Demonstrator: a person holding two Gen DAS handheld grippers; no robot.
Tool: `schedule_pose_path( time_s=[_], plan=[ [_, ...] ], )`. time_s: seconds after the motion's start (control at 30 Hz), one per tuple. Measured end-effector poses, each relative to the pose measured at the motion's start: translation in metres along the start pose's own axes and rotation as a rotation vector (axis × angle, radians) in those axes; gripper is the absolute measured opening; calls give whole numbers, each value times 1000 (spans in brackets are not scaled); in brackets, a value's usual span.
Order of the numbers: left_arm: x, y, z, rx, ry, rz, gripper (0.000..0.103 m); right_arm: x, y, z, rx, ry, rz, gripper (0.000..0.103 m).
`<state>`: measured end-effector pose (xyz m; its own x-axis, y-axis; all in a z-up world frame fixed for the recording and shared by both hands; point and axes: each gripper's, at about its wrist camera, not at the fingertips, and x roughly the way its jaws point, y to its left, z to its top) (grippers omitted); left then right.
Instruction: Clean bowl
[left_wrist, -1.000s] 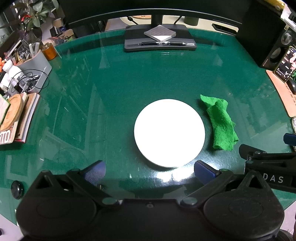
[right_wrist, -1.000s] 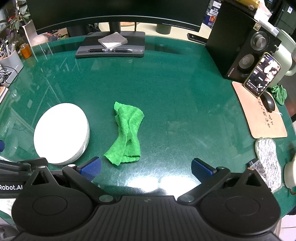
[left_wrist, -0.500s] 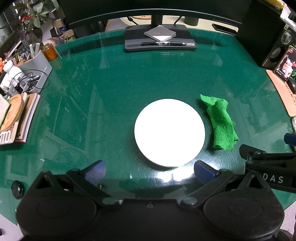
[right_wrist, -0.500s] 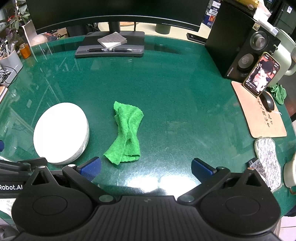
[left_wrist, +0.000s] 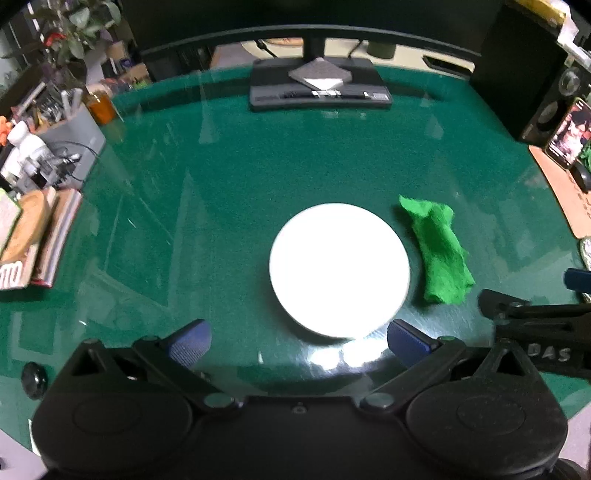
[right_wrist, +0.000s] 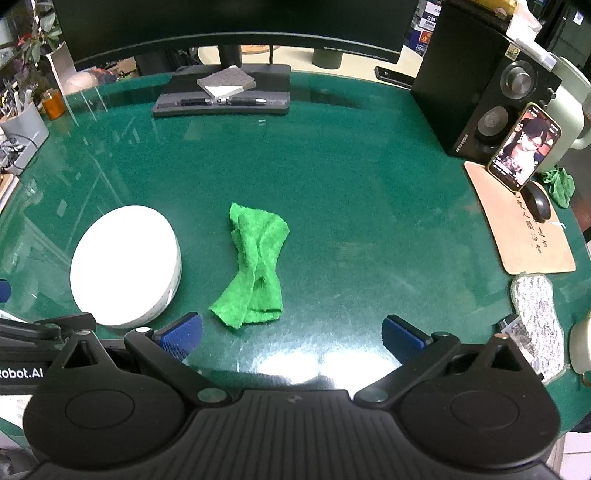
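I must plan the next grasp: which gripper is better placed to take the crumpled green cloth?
Right: the right gripper is open just behind the crumpled green cloth; the left gripper faces the white bowl.

A round white bowl (left_wrist: 339, 269) sits upside down on the green glass worktop (left_wrist: 240, 192). A crumpled bright green cloth (right_wrist: 256, 264) lies just beside it, apart from its rim.
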<state>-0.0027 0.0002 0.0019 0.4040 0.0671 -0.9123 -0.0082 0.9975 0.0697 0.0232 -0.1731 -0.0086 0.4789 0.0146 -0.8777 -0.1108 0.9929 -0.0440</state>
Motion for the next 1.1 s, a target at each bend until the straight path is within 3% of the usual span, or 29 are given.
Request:
schedule_pose_path(
  time_s=[0.07,1.1],
  plan=[
    [2,2,-1,12,-7,30,102,-1,-4,2,2,-22,-9,103],
    [0,8,-1,-32,16,29,102,1,1,4,-38,10,-12,103]
  ],
)
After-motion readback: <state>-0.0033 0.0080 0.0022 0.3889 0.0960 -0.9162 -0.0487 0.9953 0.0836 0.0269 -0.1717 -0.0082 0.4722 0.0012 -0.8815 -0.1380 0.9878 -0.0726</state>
